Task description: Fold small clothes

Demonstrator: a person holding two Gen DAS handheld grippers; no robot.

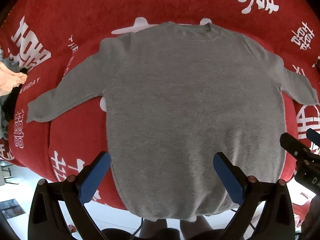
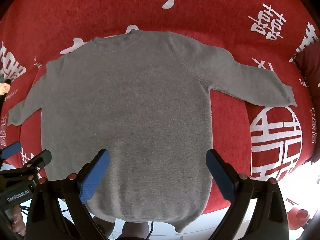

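A small grey knit sweater [image 1: 180, 100] lies flat on a red cloth, neck away from me, both sleeves spread out sideways; it also shows in the right wrist view [image 2: 128, 108]. Its hem hangs over the near edge. My left gripper [image 1: 162, 158] is open and empty, hovering above the hem's lower part. My right gripper [image 2: 158, 156] is open and empty, above the hem's right part. Each gripper shows at the edge of the other's view: the right one [image 1: 296, 150], the left one [image 2: 26, 160].
The red cloth [image 1: 80, 10] with white characters covers the surface [image 2: 260, 140]. A pile of peach, black and grey clothes [image 1: 12, 86] lies at the far left. A dark red cushion [image 2: 308, 66] sits at the right. White floor lies below the near edge.
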